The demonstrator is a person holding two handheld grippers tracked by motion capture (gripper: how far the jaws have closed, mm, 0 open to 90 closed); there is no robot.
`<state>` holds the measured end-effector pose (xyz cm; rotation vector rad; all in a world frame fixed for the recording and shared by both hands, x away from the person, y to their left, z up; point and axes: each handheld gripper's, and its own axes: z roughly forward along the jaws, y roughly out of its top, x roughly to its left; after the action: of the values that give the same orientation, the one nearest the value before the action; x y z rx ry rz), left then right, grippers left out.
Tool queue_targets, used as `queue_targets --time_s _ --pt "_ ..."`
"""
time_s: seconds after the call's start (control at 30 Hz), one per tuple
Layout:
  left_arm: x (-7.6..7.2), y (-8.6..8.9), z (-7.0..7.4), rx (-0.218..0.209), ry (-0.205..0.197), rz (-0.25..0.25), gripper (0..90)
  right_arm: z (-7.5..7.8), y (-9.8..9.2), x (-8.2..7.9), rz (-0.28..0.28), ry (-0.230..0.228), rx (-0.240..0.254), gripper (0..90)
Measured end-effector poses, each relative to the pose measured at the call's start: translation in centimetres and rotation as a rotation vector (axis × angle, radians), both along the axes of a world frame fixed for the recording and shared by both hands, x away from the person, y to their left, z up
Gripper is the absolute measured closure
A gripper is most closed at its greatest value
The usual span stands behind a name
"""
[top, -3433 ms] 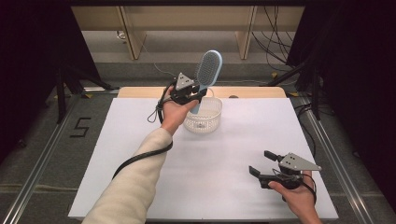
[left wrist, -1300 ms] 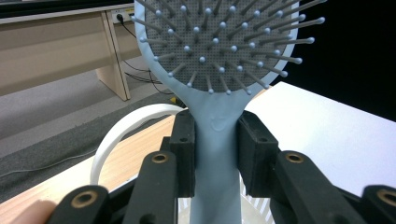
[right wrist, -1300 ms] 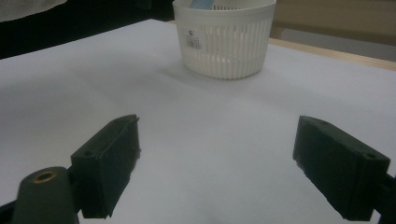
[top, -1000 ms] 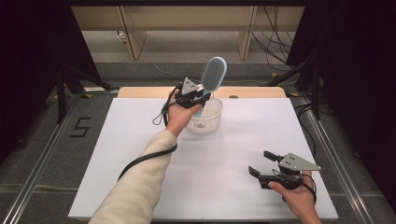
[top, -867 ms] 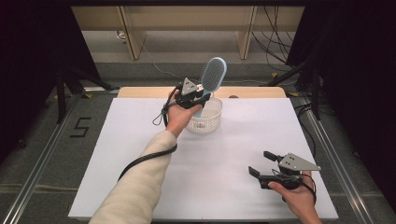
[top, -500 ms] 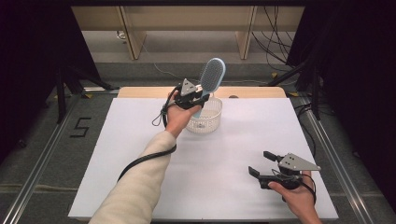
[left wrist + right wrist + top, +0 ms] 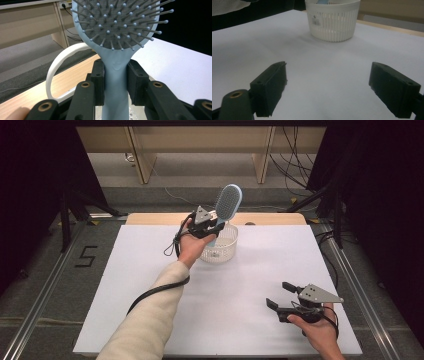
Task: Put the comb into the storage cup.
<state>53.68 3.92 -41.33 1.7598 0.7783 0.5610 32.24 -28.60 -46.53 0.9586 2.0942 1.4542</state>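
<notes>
1. Your light blue plastic paddle hairbrush (image 7: 227, 206) stands nearly upright, its grey bristle pad with ball-tipped pins facing you and leaning slightly right; its handle (image 7: 115, 82) points down into the basket.
2. Your round white plastic slatted basket (image 7: 223, 251) sits upright at the far middle of the white counter (image 7: 125, 285), directly under the brush.

Our left gripper (image 7: 116, 83) clamps the neck of a pale blue hairbrush (image 7: 117, 32), one black pad pressing on each side of the handle. We see the brush standing upright, its grey bristle pad with ball-tipped pins facing us. Behind the handle, to its left, curves the white rim of a basket (image 7: 56, 65). Beyond lie the white table (image 7: 180, 65) and its wooden edge (image 7: 37, 91).
</notes>
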Motion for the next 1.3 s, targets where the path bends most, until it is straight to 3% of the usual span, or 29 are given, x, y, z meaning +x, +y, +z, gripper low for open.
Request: queue_targets --time_s 1.3 --pt "0.2 -0.1 -1.6 0.057 0.027 -0.008 69.6 -0.1 0.0 0.0 0.003 0.003 0.005 15.6"
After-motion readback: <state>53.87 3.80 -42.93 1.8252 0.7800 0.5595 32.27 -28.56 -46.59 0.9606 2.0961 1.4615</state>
